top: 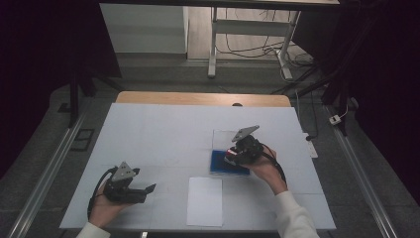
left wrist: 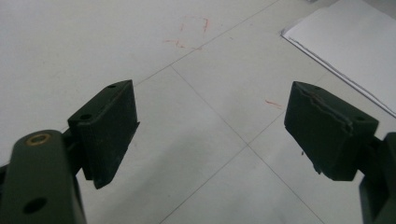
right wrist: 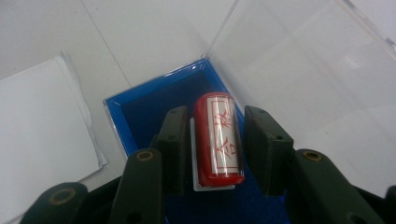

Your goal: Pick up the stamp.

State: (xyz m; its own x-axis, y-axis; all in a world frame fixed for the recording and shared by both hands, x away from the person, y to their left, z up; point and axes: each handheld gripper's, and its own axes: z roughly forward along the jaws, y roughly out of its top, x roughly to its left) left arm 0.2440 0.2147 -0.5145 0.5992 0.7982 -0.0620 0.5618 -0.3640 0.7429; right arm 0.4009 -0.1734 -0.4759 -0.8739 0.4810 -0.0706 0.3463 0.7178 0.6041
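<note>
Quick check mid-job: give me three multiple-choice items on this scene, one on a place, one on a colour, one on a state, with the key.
1. Where is the red stamp?
A. on the paper sheet
B. between the right gripper's jaws, over the blue box
C. between the left gripper's jaws

2. What colour is the box lining?
A. blue
B. green
C. yellow

3. How do the left gripper's jaws stand?
A. shut on the stamp
B. shut on paper
C. open and empty

Key: B, the right gripper view shows the stamp between its jaws; A, the lining is blue; C, only bare table lies between them.
</note>
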